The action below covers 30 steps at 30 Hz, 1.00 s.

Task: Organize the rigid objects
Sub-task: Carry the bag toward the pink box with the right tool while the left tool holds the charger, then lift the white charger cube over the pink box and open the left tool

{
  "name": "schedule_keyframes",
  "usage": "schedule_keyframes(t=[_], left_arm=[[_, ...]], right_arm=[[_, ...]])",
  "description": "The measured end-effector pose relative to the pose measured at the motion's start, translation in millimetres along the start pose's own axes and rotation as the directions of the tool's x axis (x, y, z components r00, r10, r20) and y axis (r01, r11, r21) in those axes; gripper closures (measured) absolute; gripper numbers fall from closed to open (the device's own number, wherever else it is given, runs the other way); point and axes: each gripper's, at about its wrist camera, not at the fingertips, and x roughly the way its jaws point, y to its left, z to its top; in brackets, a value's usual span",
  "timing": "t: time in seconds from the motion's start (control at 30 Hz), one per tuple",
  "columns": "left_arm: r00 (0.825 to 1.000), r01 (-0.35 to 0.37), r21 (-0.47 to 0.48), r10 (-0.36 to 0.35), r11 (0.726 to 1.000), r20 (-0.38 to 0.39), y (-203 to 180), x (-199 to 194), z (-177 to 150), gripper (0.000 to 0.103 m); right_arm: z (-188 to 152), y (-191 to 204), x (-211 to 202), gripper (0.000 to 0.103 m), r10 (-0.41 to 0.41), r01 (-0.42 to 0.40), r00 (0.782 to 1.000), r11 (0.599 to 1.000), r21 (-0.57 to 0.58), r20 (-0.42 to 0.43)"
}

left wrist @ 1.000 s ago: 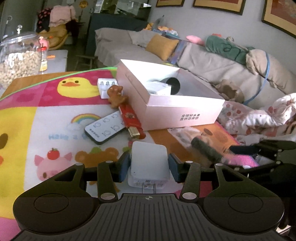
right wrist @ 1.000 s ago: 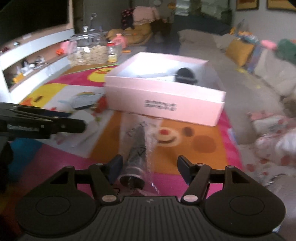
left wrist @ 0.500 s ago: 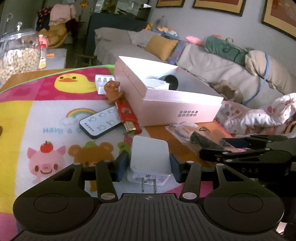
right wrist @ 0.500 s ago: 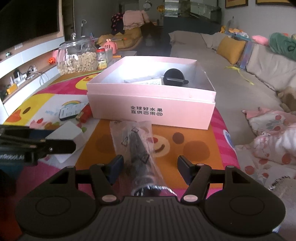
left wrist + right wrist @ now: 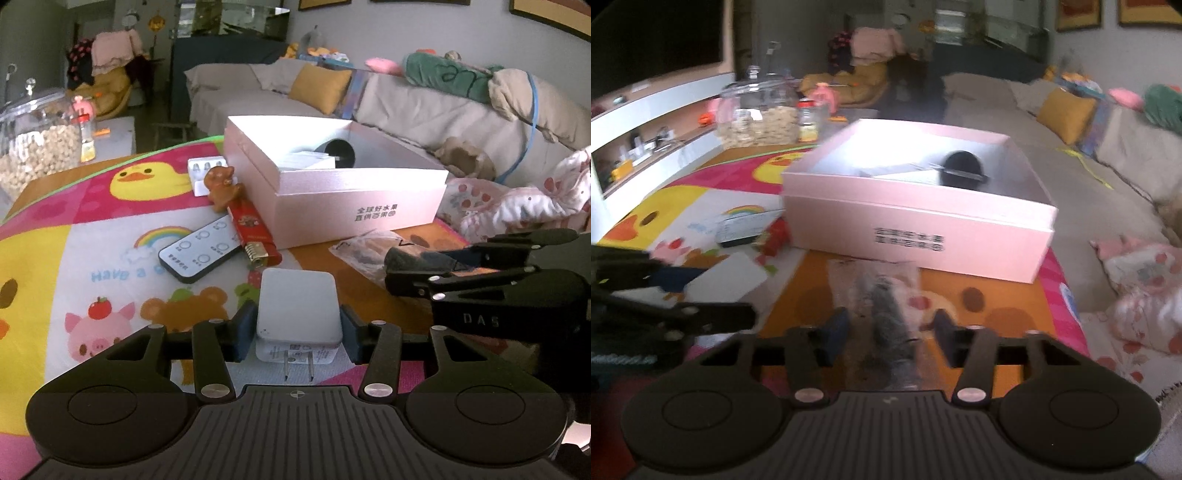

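My left gripper [image 5: 297, 326] is shut on a white plug adapter [image 5: 297, 308], prongs toward the camera, held over the cartoon mat. My right gripper [image 5: 890, 332] is open, its fingers on either side of a dark cylinder in a clear plastic bag [image 5: 886, 306] lying on the mat; it also shows in the left wrist view [image 5: 373, 251]. An open pink box [image 5: 354, 199] stands behind, holding a black round object [image 5: 338, 153] and white items. The box shows blurred in the right wrist view [image 5: 923, 229].
On the mat left of the box lie a black-edged remote [image 5: 201, 251], a red lighter-like bar [image 5: 253, 232], a brown figurine [image 5: 221, 184] and a white case [image 5: 205, 170]. A glass jar [image 5: 37, 147] stands far left. A sofa [image 5: 406, 99] lies behind.
The left gripper has risen slightly with the adapter. The right gripper has shifted around the bagged cylinder, its fingers closer together than before; its view is now blurred from motion.
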Motion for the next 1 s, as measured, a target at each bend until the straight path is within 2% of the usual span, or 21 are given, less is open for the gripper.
schedule_keyframes(t=[0.07,0.13,0.33,0.5,0.57,0.67,0.77,0.87,1.0], left_arm=[[1.0,-0.005,0.003,0.005,1.0,0.001,-0.9,0.1,-0.3,0.051],[1.0,-0.006,0.003,0.006,1.0,0.002,-0.5,0.2,-0.5,0.051],[1.0,-0.03,0.031,0.031,0.999,-0.003,-5.0,1.0,-1.0,0.052],[0.998,-0.065,0.075,0.065,0.995,0.005,-12.0,-1.8,-3.6,0.053],[0.999,-0.045,0.087,0.045,0.995,0.004,-13.5,-5.5,-5.3,0.053],[1.0,0.027,0.106,-0.027,0.994,-0.009,-17.3,-13.5,-9.9,0.053],[0.999,0.052,0.134,-0.051,0.99,-0.011,-24.1,-21.6,-8.6,0.053],[0.997,0.078,0.137,-0.08,0.988,0.009,-27.9,-30.1,4.9,0.053],[0.994,0.066,0.188,-0.081,0.98,0.073,-36.7,-37.2,41.3,0.053]], right_arm=[[-1.4,4.5,-2.6,0.077,0.002,-0.002,1.0,1.0,-0.019,0.004],[-2.0,4.8,-5.8,0.083,0.025,-0.025,1.0,1.0,-0.007,-0.002],[-9.5,-0.3,-22.6,0.084,0.071,-0.071,0.997,0.997,0.037,-0.011],[-13.4,-11.5,-51.8,0.084,0.063,-0.067,0.997,0.995,0.07,0.051],[-11.4,-18.6,-63.2,0.084,0.044,-0.052,0.995,0.995,0.087,0.088],[-7.4,-28.4,-77.3,0.084,0.003,-0.019,0.99,0.994,0.109,0.144],[-7.2,-33.0,-85.0,0.084,-0.024,0.003,0.984,0.993,0.121,0.175],[-10.3,-37.4,-89.4,0.084,-0.02,-0.006,0.982,0.991,0.133,0.188],[-14.6,-41.0,-92.8,0.084,-0.018,-0.011,0.979,0.99,0.142,0.202]])
